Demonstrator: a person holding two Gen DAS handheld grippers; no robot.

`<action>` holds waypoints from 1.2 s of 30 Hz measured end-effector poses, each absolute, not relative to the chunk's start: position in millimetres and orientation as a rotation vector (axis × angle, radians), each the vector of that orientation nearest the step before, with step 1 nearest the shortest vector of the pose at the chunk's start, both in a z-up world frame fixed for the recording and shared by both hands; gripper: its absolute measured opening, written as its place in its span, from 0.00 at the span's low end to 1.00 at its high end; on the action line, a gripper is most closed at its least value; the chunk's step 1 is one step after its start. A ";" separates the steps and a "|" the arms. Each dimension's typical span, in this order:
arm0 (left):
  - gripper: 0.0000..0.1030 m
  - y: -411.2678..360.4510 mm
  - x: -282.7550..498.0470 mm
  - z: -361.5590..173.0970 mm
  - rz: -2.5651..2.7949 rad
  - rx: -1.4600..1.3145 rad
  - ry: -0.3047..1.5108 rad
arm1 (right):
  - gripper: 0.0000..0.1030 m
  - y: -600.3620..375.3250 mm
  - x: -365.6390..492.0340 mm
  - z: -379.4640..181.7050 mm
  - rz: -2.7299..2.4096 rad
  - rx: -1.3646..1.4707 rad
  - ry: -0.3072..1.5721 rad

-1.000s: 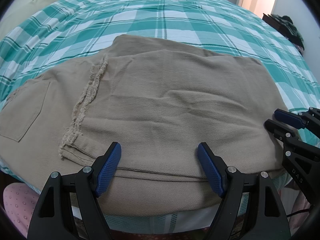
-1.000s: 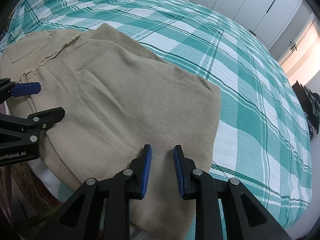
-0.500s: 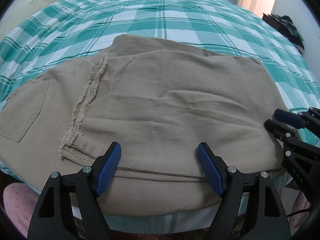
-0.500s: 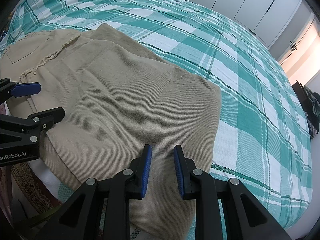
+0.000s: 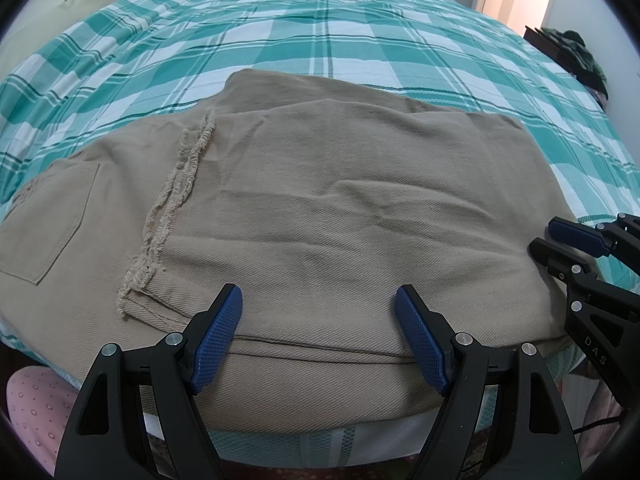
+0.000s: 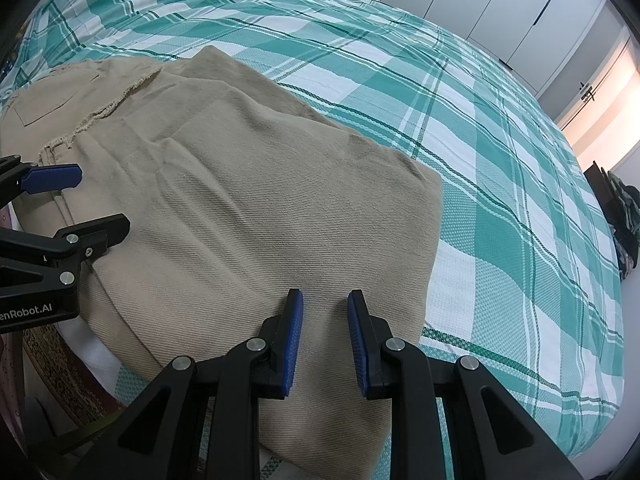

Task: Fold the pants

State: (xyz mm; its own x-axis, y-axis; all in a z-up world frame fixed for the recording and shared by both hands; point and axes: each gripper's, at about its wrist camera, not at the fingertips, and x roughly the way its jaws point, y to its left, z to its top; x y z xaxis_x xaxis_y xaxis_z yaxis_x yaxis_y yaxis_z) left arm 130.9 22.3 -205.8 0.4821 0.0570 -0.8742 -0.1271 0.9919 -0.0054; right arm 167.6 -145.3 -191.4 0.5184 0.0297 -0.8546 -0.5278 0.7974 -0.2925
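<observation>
Tan pants [image 5: 320, 208] lie folded over on the bed, legs laid back over the seat, with a frayed hem [image 5: 176, 196] and a back pocket [image 5: 44, 224] at the left. They also show in the right wrist view [image 6: 240, 208]. My left gripper [image 5: 318, 312] is wide open and empty, just above the near folded edge. My right gripper [image 6: 324, 312] is open by a narrow gap and empty, over the pants' right end. It also shows in the left wrist view [image 5: 560, 240], and the left gripper shows in the right wrist view [image 6: 88, 204].
The bed has a green and white plaid cover [image 5: 320, 40]. Its near edge [image 5: 320, 436] runs just under my grippers. A pink dotted cloth [image 5: 32, 404] sits low at the left. White wardrobe doors [image 6: 500, 4] and dark clothes [image 5: 580, 52] stand beyond the bed.
</observation>
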 end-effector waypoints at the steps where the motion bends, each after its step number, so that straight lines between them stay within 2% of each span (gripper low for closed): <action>1: 0.78 22.4 131.0 -205.7 0.111 -0.073 1.063 | 0.23 -145.5 167.4 -191.4 0.358 -0.574 0.979; 5: 0.78 30.4 127.5 -192.4 0.077 -0.131 1.096 | 0.23 -146.5 167.6 -191.2 0.361 -0.562 0.983; 9: 0.78 77.3 107.7 -166.5 0.051 -0.339 1.102 | 0.23 -151.9 170.9 -190.3 0.373 -0.527 0.997; 13: 0.78 192.5 68.6 -141.1 0.194 -0.625 0.989 | 0.23 -152.9 174.0 -189.9 0.371 -0.510 1.008; 17: 0.76 306.0 20.8 -150.4 0.375 -0.942 0.888 | 0.23 -152.0 174.8 -189.5 0.368 -0.503 1.015; 20: 0.66 345.3 -1.9 -165.0 0.388 -1.097 0.848 | 0.23 -153.5 177.5 -188.8 0.368 -0.484 1.025; 28: 0.55 352.2 5.8 -188.5 0.355 -1.157 0.846 | 0.23 -153.5 180.8 -187.4 0.365 -0.470 1.046; 33: 0.55 354.0 -6.8 -174.7 0.327 -1.196 0.755 | 0.23 -155.3 181.5 -185.1 0.376 -0.464 1.054; 36: 0.54 355.5 -2.9 -180.8 0.323 -1.194 0.776 | 0.23 -155.1 181.6 -185.9 0.371 -0.460 1.052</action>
State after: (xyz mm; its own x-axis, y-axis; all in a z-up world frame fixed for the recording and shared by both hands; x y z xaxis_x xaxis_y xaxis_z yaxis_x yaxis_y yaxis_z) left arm -2.9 355.5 -180.8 0.7048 -0.1667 -0.6896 -0.6069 0.3617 -0.7077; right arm 181.6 -155.1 -185.9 0.4502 0.0730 -0.8899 -0.5012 0.8455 -0.1842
